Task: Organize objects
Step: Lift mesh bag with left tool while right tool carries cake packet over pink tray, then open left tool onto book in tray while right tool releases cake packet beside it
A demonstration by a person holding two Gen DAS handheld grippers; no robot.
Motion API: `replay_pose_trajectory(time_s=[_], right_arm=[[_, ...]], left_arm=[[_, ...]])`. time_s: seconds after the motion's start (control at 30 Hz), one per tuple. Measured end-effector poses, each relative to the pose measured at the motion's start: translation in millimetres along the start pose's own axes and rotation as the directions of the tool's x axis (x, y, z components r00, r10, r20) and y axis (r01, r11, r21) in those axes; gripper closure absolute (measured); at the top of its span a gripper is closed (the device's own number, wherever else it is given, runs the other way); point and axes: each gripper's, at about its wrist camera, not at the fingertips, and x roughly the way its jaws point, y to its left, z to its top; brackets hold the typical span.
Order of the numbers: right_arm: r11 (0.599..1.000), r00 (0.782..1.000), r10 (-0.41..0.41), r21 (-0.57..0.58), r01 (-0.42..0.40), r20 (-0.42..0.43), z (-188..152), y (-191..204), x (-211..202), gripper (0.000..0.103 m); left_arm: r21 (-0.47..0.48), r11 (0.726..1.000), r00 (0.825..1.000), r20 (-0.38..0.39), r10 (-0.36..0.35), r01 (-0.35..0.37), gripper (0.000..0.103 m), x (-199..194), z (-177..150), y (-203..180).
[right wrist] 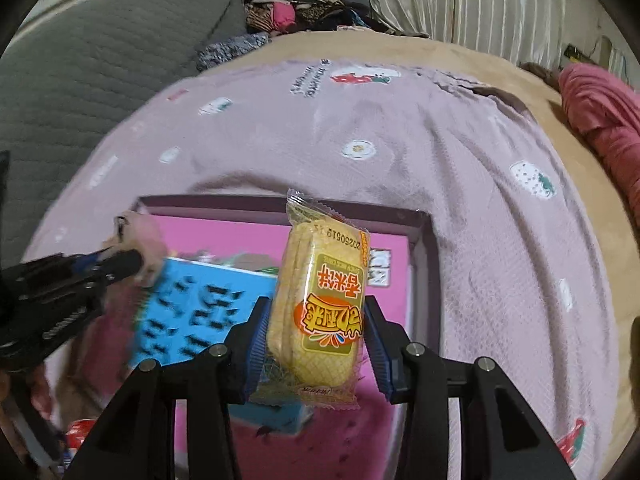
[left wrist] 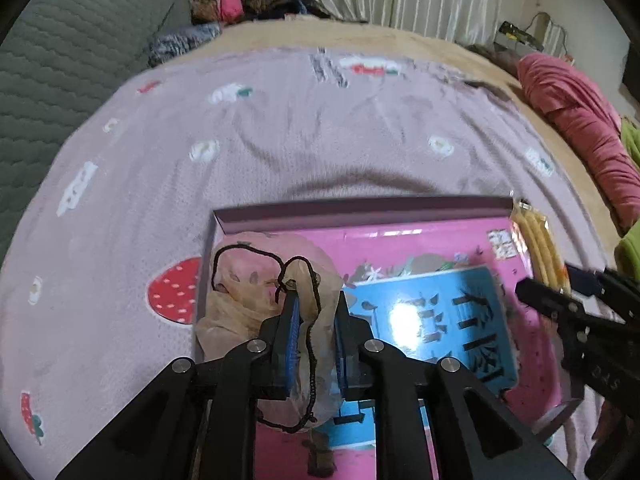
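Note:
My left gripper (left wrist: pixel 315 312) is shut on a sheer beige pouch (left wrist: pixel 256 276) with a black drawstring, held over the left end of a shallow purple-rimmed box (left wrist: pixel 360 210). The box has a pink floor and holds a blue booklet (left wrist: pixel 436 320). My right gripper (right wrist: pixel 316 320) is shut on a yellow wrapped rice cracker packet (right wrist: pixel 320 300), held above the box's right part (right wrist: pixel 420 240). In the right wrist view the left gripper (right wrist: pixel 120 264) with the pouch shows at the left. In the left wrist view the right gripper (left wrist: pixel 536 292) with the packet (left wrist: pixel 540 248) shows at the right.
The box lies on a lilac blanket (left wrist: pixel 320 136) with strawberry prints on a bed. A grey quilted headboard (left wrist: pixel 60 60) is at the far left. A pile of clothes (right wrist: pixel 304 0) lies at the back, and a red rolled blanket (left wrist: pixel 580 120) at the right.

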Motion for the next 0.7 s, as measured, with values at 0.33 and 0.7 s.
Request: replay_pose_trajectory(time_s=[0.33, 0.7], right_arm=[[1.000, 0.998, -0.014, 0.023, 0.015, -0.069, -3, -13, 36, 0.057], [1.000, 0.998, -0.028, 0.005, 0.029, -0.057, 2, -12, 28, 0.047]], left_arm=[[-0.012, 1.000, 1.000, -0.018, -0.006, 0.006, 0.082, 20, -4, 3], [0.023, 1.000, 1.000, -0.020, 0.011, -0.011, 0.044, 12, -3, 0]])
